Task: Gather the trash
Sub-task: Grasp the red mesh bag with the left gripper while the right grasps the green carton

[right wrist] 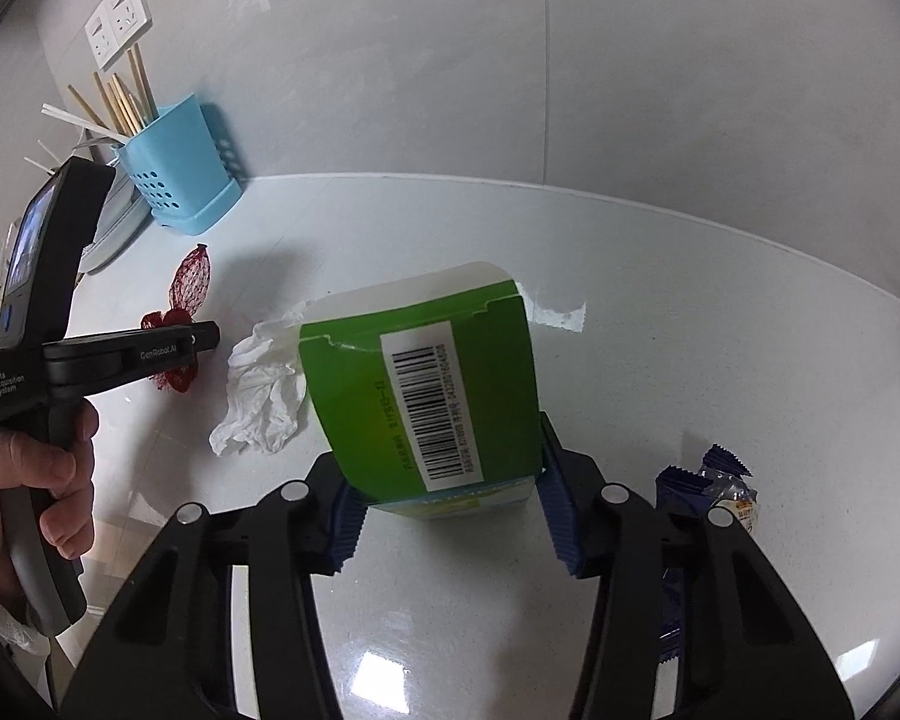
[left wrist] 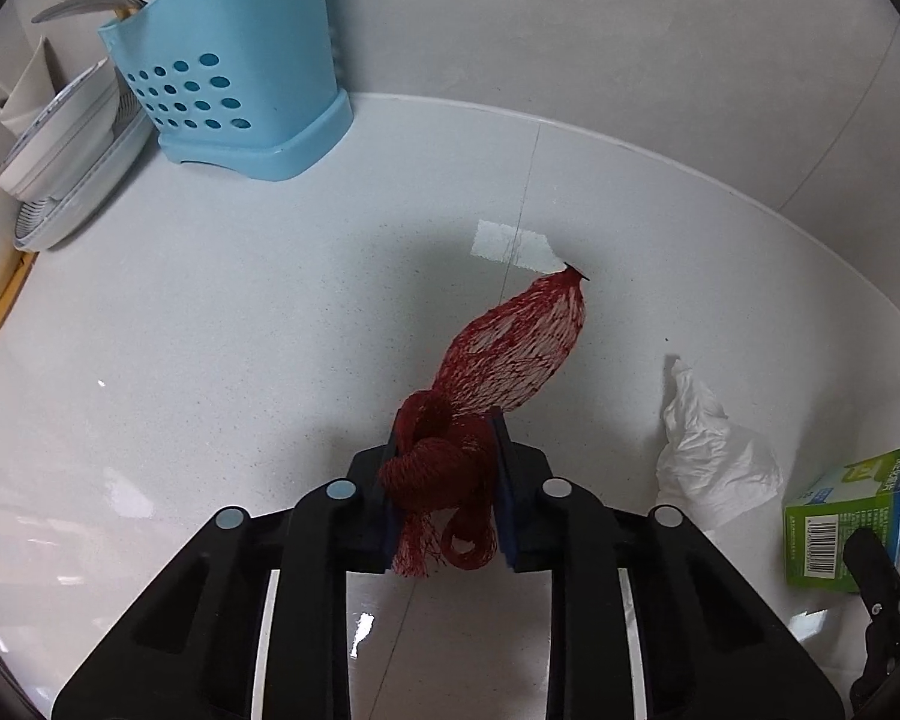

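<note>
My left gripper [left wrist: 447,450] is shut on a red mesh net bag [left wrist: 510,354], whose loose end trails forward over the white counter [left wrist: 210,330]. The bag also shows in the right wrist view [right wrist: 189,279] beside the left gripper [right wrist: 201,336]. My right gripper [right wrist: 450,480] is shut on a green cardboard box [right wrist: 432,384] with a barcode label, held tilted above the counter. A crumpled white tissue [right wrist: 264,384] lies on the counter between the two grippers; it also shows in the left wrist view [left wrist: 714,462], next to the green box [left wrist: 852,516].
A blue perforated utensil holder [left wrist: 234,66] with chopsticks stands against the back wall at the left, next to a dish rack with bowls [left wrist: 60,144]. A blue snack wrapper [right wrist: 708,492] lies at the right. Torn white tape [left wrist: 510,246] sticks to the counter.
</note>
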Motion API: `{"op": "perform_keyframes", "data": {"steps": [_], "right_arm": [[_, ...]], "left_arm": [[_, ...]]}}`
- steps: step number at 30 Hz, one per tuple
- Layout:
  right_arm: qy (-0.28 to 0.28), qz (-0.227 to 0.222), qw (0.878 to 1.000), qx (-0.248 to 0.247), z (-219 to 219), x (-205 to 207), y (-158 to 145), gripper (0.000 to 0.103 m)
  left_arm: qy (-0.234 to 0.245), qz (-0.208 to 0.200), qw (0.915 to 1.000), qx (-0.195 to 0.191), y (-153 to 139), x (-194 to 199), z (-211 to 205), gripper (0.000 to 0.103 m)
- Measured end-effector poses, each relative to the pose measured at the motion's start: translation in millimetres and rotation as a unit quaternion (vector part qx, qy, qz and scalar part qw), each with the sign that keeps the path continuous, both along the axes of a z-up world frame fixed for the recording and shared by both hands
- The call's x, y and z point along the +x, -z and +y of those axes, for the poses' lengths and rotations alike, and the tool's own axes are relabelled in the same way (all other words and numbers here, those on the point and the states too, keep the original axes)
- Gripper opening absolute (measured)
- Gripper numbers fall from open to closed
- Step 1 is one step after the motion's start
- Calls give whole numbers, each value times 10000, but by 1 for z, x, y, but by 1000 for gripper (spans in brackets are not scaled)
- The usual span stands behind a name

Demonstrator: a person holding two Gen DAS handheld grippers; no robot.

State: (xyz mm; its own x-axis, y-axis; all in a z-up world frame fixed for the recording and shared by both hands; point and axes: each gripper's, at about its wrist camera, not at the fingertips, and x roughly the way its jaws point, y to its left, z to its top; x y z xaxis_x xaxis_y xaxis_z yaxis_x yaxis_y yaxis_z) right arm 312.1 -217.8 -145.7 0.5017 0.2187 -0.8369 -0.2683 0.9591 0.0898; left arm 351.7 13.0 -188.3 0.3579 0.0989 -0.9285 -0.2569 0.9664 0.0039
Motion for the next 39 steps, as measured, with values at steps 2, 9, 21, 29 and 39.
{"op": "perform_keyframes", "data": {"steps": [2,9,21,29,39], "right_arm": [[-15,-32,10000,-21,0,-1,-1,46],[-27,-120,9999,8,-5,-10,-11,46],[-42,-264,9996,-16,-2,-43,-37,46],[59,-345,9994,-5,-1,-79,-55,46],[171,-435,9989,12,8,-140,-72,46]], "left_arm": [[-9,-27,10000,-25,-1,-3,0,21],[-5,-67,10000,14,-13,-21,-2,21],[186,-203,9996,36,-43,-64,-11,21],[364,-353,9987,-6,-63,-106,-18,21],[531,-461,9975,-96,-82,-165,-20,20]]}}
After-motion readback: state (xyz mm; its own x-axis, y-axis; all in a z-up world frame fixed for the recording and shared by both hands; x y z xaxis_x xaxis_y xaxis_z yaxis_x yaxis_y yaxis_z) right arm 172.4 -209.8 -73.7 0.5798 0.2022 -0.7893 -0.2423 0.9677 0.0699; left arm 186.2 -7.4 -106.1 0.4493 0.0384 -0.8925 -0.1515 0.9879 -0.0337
